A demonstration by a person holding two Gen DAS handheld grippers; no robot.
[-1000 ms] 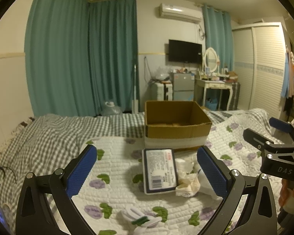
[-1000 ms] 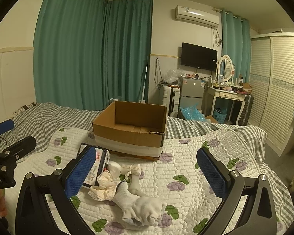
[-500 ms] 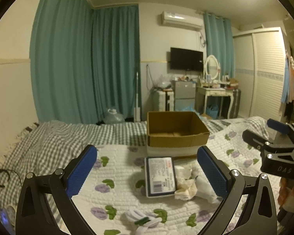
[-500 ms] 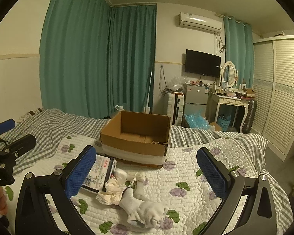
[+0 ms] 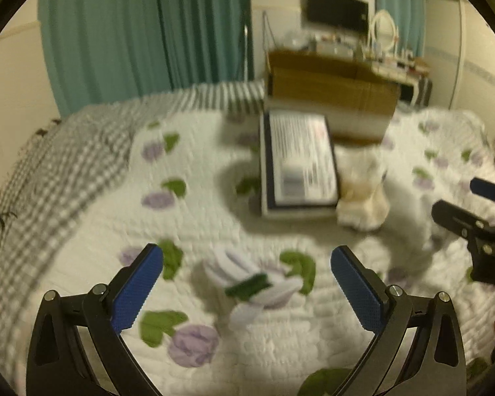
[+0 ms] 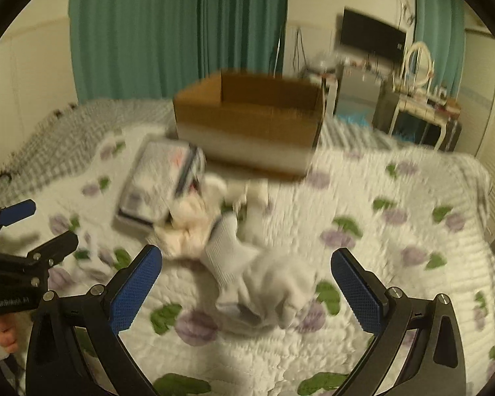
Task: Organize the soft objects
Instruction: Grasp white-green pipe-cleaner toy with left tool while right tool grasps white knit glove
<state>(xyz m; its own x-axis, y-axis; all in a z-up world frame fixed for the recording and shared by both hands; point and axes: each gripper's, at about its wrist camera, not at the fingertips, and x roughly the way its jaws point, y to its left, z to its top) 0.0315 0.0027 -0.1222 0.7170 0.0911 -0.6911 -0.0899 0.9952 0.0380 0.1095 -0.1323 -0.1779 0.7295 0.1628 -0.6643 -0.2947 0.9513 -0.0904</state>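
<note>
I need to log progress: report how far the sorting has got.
Done: nothing visible; what shows of the cardboard box looks empty. In hand: nothing. The left gripper is open over the banded white socks; the right gripper is open over the white sock. Left: those, the cream cloth and the flat packet all lie on the quilt.

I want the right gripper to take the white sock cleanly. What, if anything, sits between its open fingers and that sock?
Nothing visible does. The right gripper is open with the white sock lying on the quilt straight ahead of its fingers. The cream cloth bundle touches the sock's far end, to the left, not in the approach path.
</note>
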